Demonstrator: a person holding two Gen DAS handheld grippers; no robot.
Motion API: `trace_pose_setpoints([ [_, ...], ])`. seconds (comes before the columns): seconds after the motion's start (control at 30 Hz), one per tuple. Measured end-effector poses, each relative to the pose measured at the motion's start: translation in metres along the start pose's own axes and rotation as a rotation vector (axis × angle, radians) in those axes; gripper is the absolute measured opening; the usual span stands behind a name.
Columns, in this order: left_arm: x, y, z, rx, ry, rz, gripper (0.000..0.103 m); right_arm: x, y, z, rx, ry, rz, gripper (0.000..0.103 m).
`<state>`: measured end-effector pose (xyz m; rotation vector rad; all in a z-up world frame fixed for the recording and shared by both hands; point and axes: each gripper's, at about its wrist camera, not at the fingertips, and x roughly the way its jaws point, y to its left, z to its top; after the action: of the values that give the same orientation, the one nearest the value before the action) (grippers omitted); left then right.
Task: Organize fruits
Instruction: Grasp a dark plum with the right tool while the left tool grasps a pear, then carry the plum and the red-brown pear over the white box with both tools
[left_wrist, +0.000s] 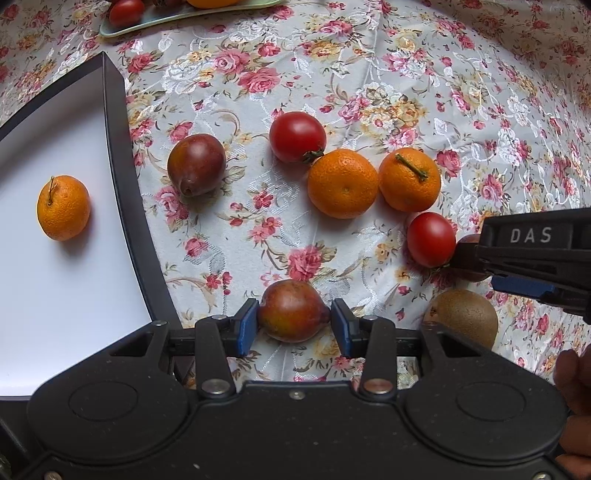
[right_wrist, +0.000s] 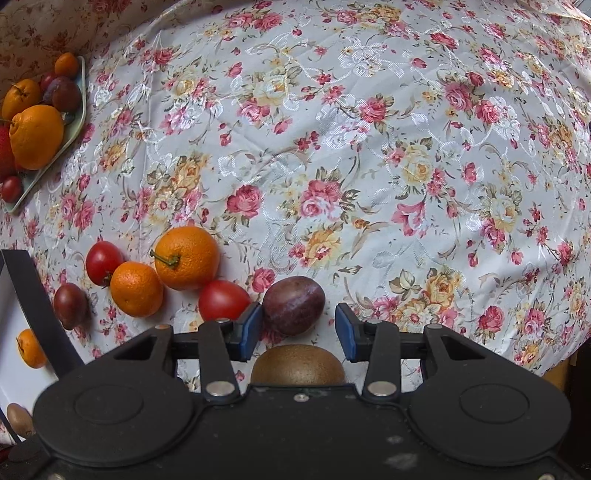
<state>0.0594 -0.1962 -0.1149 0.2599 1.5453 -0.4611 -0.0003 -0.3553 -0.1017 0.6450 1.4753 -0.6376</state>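
Observation:
My left gripper (left_wrist: 294, 326) is shut on a red-brown pear-shaped fruit (left_wrist: 291, 310), and both blue pads touch its sides low on the floral cloth. To its right, my right gripper (right_wrist: 298, 328) stands open around a dark purple plum (right_wrist: 293, 304). Its left pad touches the plum and a small gap shows at the right pad. In the left wrist view the right gripper (left_wrist: 465, 258) comes in from the right and hides most of that plum. A white box with a dark rim (left_wrist: 122, 155) holds one tangerine (left_wrist: 63, 207).
Loose on the cloth lie two tangerines (left_wrist: 343, 183) (left_wrist: 410, 180), two tomatoes (left_wrist: 297, 136) (left_wrist: 431, 239), another red-brown fruit (left_wrist: 195, 164) and a kiwi (left_wrist: 461, 317). A green plate (right_wrist: 79, 122) of mixed fruit sits far left. A hand (left_wrist: 576, 387) is at the right edge.

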Motion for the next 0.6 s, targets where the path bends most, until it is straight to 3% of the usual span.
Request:
trace_pose_setpoints([
  [0.2, -0.002, 0.004, -0.001, -0.013, 0.003, -0.012, 0.049, 0.014, 0.008, -0.003, -0.007, -0.001, -0.050, 0.043],
  [0.27, -0.004, 0.006, -0.001, -0.013, 0.003, -0.016, 0.049, 0.009, 0.009, -0.005, -0.011, -0.042, -0.056, 0.036],
  [0.43, -0.005, 0.008, -0.003, -0.023, 0.000, -0.023, 0.049, -0.006, 0.014, -0.008, -0.049, -0.140, -0.097, 0.035],
  [0.6, -0.006, 0.011, -0.003, -0.038, -0.003, -0.026, 0.049, -0.008, -0.002, 0.002, 0.005, -0.086, -0.041, 0.035],
])
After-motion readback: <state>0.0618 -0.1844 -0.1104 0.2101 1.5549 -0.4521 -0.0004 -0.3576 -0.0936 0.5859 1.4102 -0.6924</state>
